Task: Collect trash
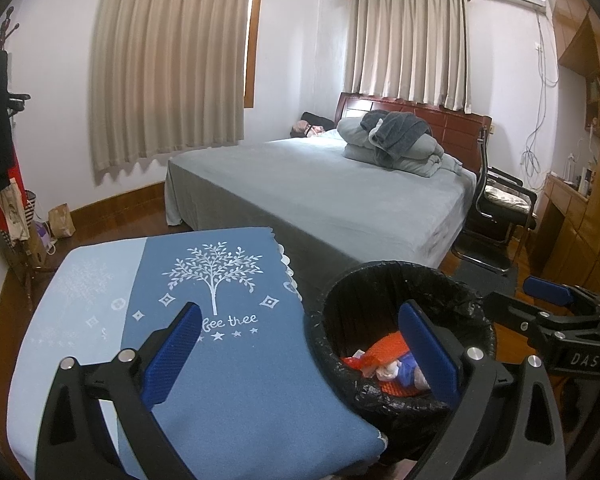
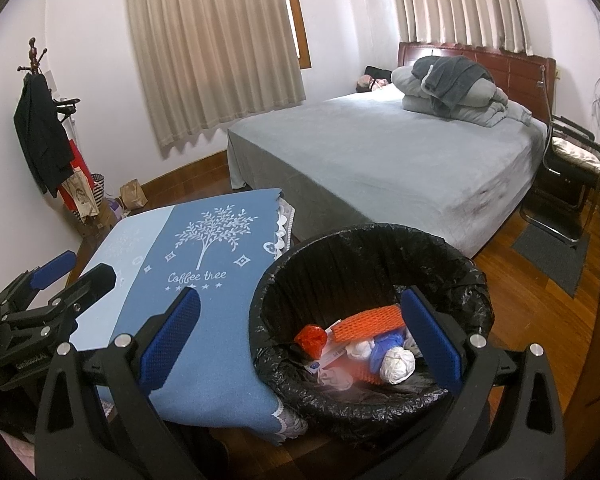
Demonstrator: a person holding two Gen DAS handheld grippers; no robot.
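Both my left gripper [image 1: 300, 354] and right gripper [image 2: 306, 344] hung spread and empty, the black-lined bin [image 2: 374, 258] just ahead holding the trash [image 2: 370, 338], blue tablecloth [image 2: 204, 280] to its left.

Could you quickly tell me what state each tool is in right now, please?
Left tool: open, holding nothing.
Right tool: open, holding nothing, over the trash bin.
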